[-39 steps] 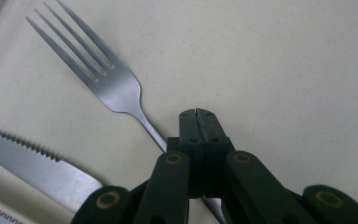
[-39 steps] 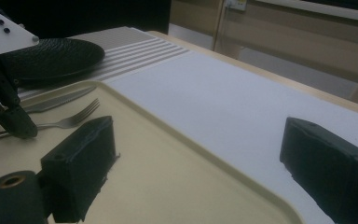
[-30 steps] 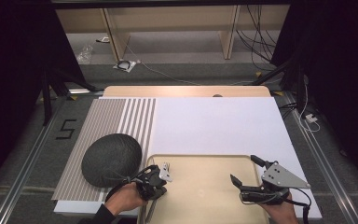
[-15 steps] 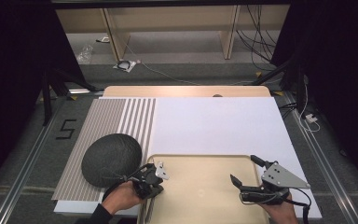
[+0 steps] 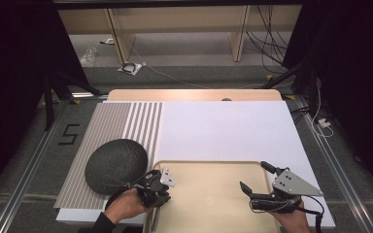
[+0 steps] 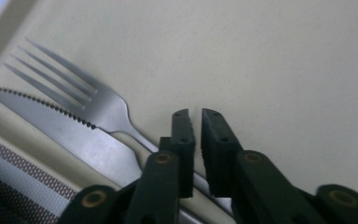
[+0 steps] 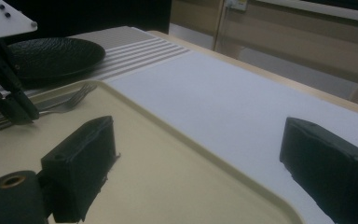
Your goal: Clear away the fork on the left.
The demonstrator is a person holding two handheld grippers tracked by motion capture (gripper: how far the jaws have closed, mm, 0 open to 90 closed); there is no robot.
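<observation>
High view: the beige tray [image 5: 209, 194] sits at 6 o'clock on the table, with the dark plate [image 5: 116, 165] just off its rim at 9 o'clock on the striped placemat [image 5: 121, 126]. Your left gripper [image 5: 161, 187] stands over the tray's 8 o'clock corner, and your right gripper [image 5: 253, 175] is over the 4 o'clock side with its tongs spread wide and nothing between them. Left gripper view: the fork [image 6: 98, 100] lies flat on the tray, tines toward 10 o'clock, touching or nearly touching the serrated knife [image 6: 74, 135] beside it. The left gripper's [image 6: 198, 116] tongs have just been opening and now stand a narrow gap apart. The fork's handle runs under that gap, and the pads do not appear to press on it. This reads as the release of the fork. Widen the tongs further before you lift, then rise straight up, so that a pad does not drag the handle or skew it against the knife. Right gripper view: the right gripper [image 7: 198, 140] shows both pads well apart above the tray's rim [image 7: 168, 135], with the fork [image 7: 74, 95] and plate [image 7: 51, 56] toward 10 o'clock and the left gripper [image 7: 16, 112] at 9 o'clock. Hold the right gripper off the cutlery until the left one is clear.
</observation>
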